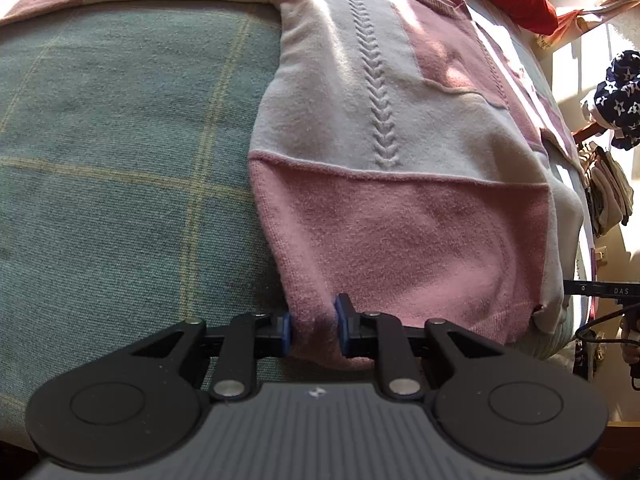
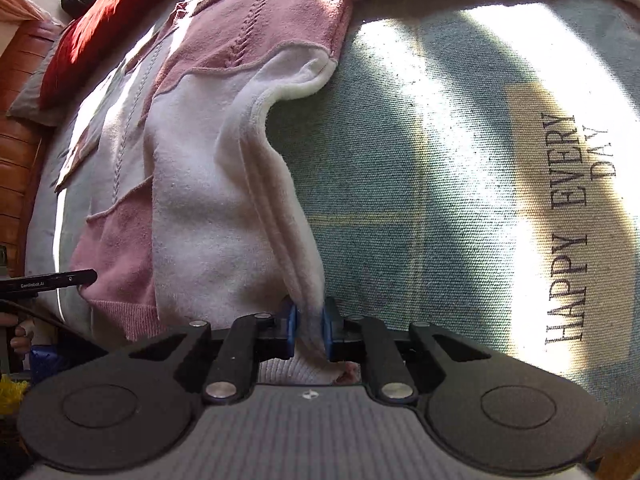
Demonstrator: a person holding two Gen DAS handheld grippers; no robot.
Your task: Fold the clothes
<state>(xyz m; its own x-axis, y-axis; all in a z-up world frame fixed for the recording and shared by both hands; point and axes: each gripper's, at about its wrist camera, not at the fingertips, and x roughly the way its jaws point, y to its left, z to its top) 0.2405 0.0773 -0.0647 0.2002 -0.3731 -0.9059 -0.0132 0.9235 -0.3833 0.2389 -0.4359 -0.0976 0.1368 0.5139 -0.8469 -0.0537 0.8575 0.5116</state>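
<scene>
A pink-and-cream patchwork sweater (image 1: 400, 140) lies spread flat on a bed covered by a green plaid bedspread (image 1: 120, 140), its hem nearest the two tools; the left tool (image 1: 314, 330) is pinched nearly closed on the pink hem corner, cloth bunched between its blue pads (image 1: 285, 332); the right tool (image 2: 310, 332) is likewise clamped almost shut on the cream edge at the other hem corner, which rises in a taut ridge toward the armpit. The risk from here, as I judge it, is an uneven lift — either pinch may hold only the top layer of knit, so the back panel would stay on the bed and the fold would come out skewed; a soft, stretchy knit could also slide from such a small bite if one hand pulls harder than the other. How many layers each pinch holds cannot be told, since the hem disappears beneath the tool bodies; the sleeves run out of frame at the top; strong sun stripes wash out parts of the bedspread, and a red pillow (image 2: 92, 28) beyond the collar is only partly visible.
</scene>
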